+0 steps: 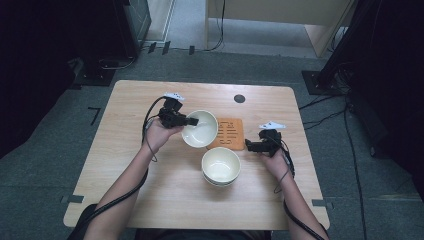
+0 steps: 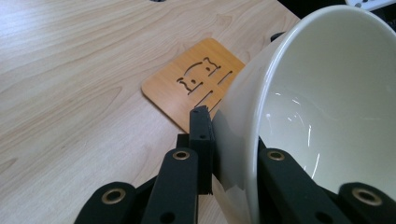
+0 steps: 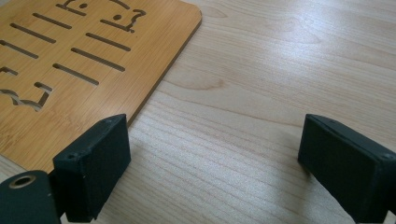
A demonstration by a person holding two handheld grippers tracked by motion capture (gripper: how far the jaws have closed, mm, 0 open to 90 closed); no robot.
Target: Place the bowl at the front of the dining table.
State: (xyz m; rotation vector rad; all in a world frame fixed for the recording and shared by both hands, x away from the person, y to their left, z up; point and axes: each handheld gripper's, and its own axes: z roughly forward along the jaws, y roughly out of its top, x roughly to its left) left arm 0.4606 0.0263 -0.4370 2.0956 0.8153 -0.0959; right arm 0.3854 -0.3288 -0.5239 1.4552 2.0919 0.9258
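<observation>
Pale woodgrain table [image 1: 150, 190], glossy white bowl [image 1: 200, 129] pinched by left gripper [image 1: 192, 120]

Left hand-held gripper [image 1: 192, 120]: its jaws are clamped on the rim of a tilted white bowl [image 1: 200, 129], which blocks the way straight ahead.
Beyond that bowl: the bamboo trivet [image 1: 230, 133] lies flat on the tabletop [image 1: 125, 150], low and easy to pass over.
Right hand-held gripper [image 1: 248, 146]: jaws spread wide with bare wood between them; the trivet's edge sits just beside one jaw.
Toward the person from both: a second bowl [image 1: 221, 165] stands upright, between the two hands.
Outer sides: open tabletop.
</observation>
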